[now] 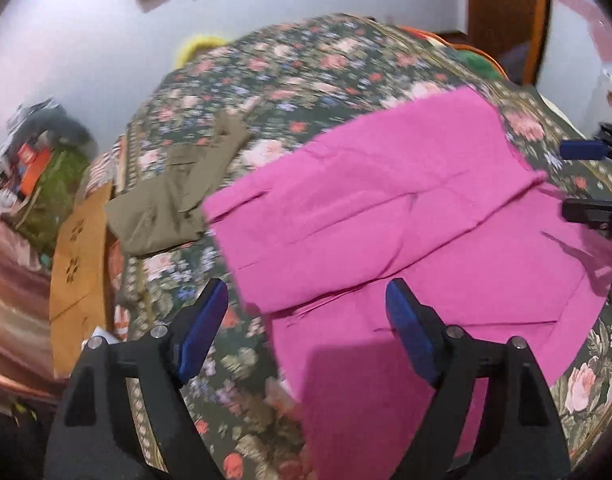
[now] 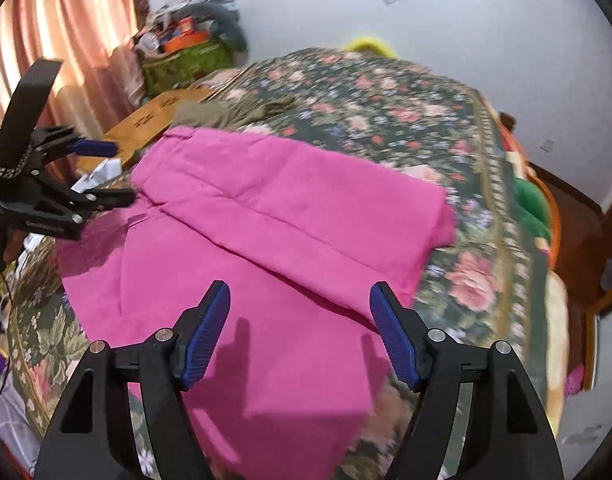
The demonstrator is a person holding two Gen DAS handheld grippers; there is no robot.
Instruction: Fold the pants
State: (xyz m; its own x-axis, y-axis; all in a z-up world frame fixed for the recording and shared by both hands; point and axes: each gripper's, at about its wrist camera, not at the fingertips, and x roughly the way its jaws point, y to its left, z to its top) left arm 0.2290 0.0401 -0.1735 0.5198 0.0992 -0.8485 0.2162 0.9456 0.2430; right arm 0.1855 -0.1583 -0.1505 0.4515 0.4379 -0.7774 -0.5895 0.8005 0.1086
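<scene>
My left gripper (image 1: 306, 328) and right gripper (image 2: 299, 330) hover with jaws spread, empty, above the pink pants (image 1: 386, 208); pants lie partly folded on the floral bed (image 1: 289, 72); olive garment (image 1: 177, 196) beside them.

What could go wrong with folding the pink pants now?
1. The pants are only partly folded and both tongs, left and right, are open and holding nothing, so the top layer might slide crooked.
2. The near part hangs toward the bed edge and could slip down.
3. The olive garment lies close by and might get caught.
</scene>
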